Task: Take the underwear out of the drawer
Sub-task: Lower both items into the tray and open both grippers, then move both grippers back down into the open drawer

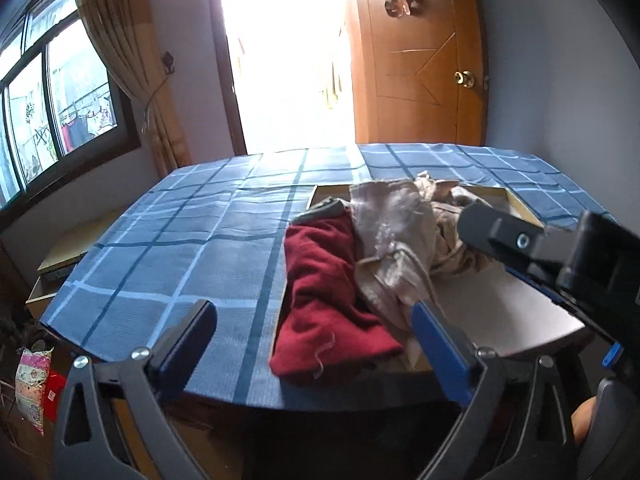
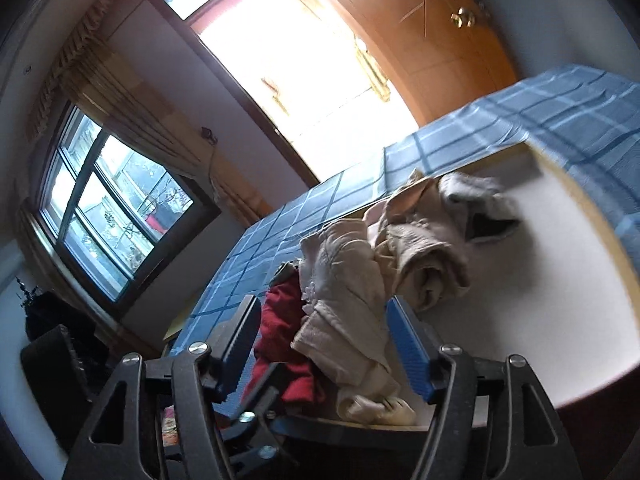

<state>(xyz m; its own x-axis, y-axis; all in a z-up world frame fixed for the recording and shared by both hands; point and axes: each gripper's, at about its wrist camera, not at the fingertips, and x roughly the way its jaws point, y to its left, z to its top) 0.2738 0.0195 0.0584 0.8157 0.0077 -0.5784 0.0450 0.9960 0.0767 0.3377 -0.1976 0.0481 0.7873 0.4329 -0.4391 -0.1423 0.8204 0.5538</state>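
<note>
Bedroom w/ window, wooden door; blue plaid bed. Drawer on it holds red underwear, draped over its near-left edge. Left gripper, right gripper both open, empty, just short of it.

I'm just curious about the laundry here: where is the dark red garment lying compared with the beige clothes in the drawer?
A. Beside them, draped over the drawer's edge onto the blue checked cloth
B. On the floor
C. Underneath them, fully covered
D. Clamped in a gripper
A: the dark red garment lies beside the beige clothes, hanging over the drawer edge onto the blue checked cloth.
</note>
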